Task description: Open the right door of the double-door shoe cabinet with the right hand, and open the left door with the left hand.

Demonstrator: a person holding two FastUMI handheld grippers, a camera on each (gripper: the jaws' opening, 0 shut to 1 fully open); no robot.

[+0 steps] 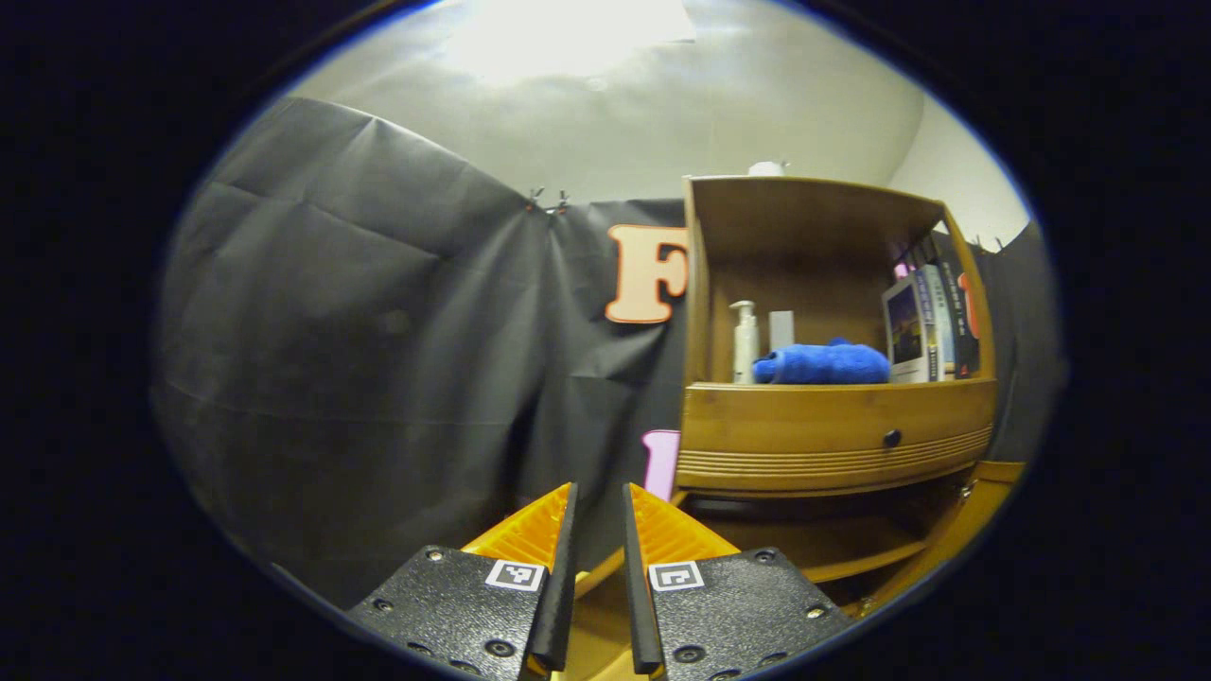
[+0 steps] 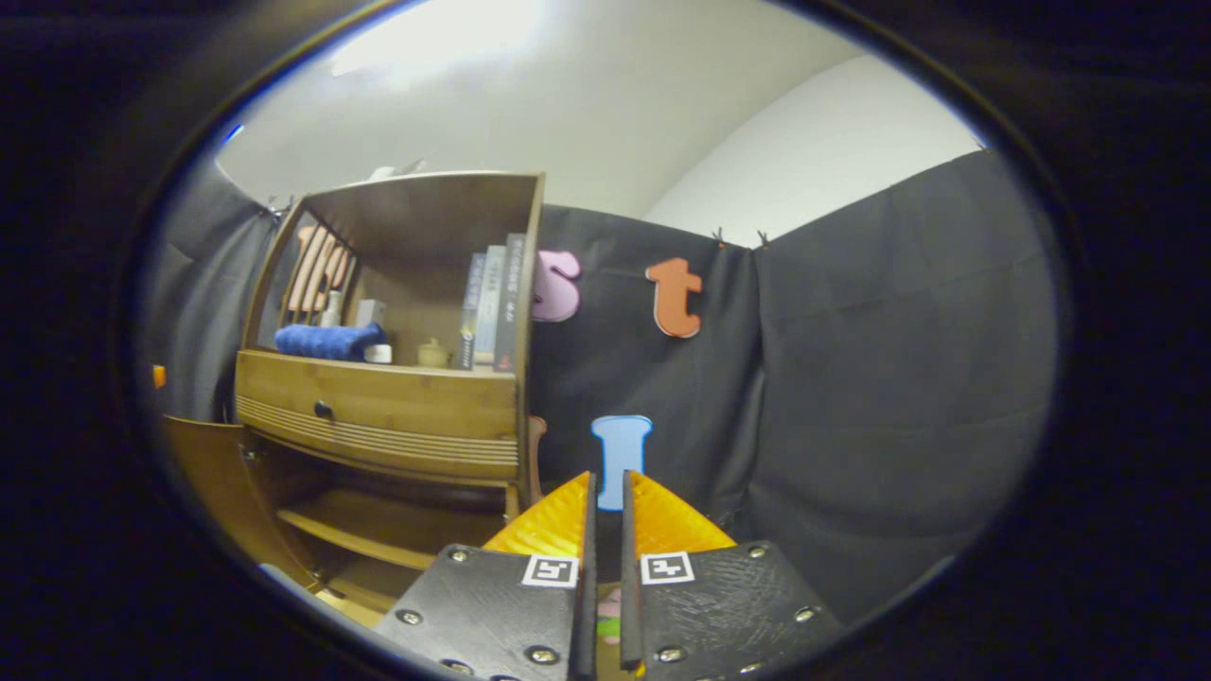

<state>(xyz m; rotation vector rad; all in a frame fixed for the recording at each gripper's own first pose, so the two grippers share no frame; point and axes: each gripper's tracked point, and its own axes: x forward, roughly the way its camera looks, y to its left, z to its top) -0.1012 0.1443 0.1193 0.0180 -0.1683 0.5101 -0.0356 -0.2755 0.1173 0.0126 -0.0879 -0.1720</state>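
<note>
The wooden shoe cabinet (image 1: pixel 833 435) stands to the right in the left gripper view, its lower part open with inner shelves (image 1: pixel 851 553) showing. Its right door (image 1: pixel 979 506) is swung outward. My left gripper (image 1: pixel 598 492) is shut on the left door (image 1: pixel 598 624), whose wooden edge runs between the fingers toward the cabinet. In the right gripper view the cabinet (image 2: pixel 378 407) stands at the left with its left door (image 2: pixel 203 482) swung open. My right gripper (image 2: pixel 607 478) sits to the cabinet's right with only a slit between its fingers and no wood in it.
The open top shelf holds a rolled blue towel (image 1: pixel 821 363), a pump bottle (image 1: pixel 745 340) and upright books (image 1: pixel 932 322). Below it sits a drawer with a dark knob (image 1: pixel 891 438). Black cloth walls (image 2: pixel 899 397) surround the cabinet on both sides.
</note>
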